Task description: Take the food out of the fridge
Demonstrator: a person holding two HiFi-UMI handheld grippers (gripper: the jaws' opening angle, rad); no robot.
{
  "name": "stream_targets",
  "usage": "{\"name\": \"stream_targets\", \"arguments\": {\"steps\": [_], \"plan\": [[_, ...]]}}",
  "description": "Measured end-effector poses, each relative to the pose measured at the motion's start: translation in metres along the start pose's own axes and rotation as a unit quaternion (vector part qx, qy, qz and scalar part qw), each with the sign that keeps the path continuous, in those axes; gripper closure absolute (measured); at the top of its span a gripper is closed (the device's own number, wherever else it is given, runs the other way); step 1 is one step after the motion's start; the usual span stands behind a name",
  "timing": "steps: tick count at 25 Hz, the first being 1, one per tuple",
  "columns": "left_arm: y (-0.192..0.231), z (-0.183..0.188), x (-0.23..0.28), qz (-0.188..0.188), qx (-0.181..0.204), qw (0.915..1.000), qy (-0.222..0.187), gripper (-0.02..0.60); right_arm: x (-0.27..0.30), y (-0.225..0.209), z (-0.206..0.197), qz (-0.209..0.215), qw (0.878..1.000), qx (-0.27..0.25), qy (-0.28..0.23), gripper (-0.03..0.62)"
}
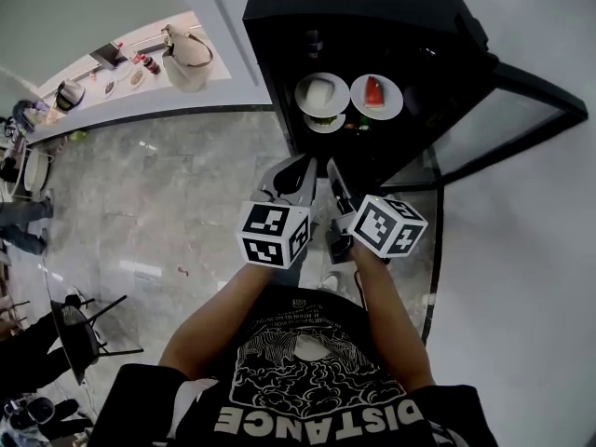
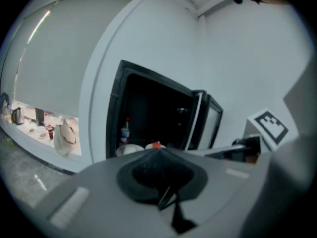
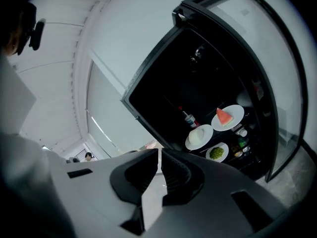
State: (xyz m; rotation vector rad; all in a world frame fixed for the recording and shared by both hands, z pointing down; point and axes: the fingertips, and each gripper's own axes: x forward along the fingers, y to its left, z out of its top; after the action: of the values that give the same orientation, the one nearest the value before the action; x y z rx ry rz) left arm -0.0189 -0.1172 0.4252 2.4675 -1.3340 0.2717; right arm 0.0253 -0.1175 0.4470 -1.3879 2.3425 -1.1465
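Note:
The black fridge (image 1: 372, 26) stands open, its glass door (image 1: 507, 119) swung out to the right. On its shelf are a plate with a white bun (image 1: 321, 92), a plate with a watermelon slice (image 1: 376, 95), and below them a plate of green food (image 1: 324, 121). My left gripper (image 1: 300, 168) and right gripper (image 1: 333, 170) hang side by side just in front of the opening, both shut and empty. The right gripper view shows its closed jaws (image 3: 159, 152) below the watermelon (image 3: 224, 117), bun (image 3: 199, 135) and greens (image 3: 216, 152). In the left gripper view the shut jaws (image 2: 157, 150) partly hide the plates.
A bottle (image 3: 188, 118) stands behind the plates, and small jars (image 3: 241, 143) sit low in the fridge. A counter with a beige bag (image 1: 186, 59) runs along the far left wall. A dark chair (image 1: 84, 329) and people stand at the left on the marble floor (image 1: 186, 212).

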Motion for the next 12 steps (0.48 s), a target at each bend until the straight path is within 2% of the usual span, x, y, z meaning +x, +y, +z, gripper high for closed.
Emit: {"name": "stream_targets", "arguments": {"steps": [6, 12], "plan": [[0.035, -0.002, 0.034, -0.007, 0.008, 0.9999, 0.011, 0.58, 0.049, -0.034, 0.001, 0.0, 0.998, 0.068, -0.015, 0.591], [0.056, -0.011, 0.059, -0.02, 0.01, 0.9995, 0.024, 0.58, 0.093, -0.081, -0.011, -0.006, 0.99, 0.137, -0.03, 0.589]]}}
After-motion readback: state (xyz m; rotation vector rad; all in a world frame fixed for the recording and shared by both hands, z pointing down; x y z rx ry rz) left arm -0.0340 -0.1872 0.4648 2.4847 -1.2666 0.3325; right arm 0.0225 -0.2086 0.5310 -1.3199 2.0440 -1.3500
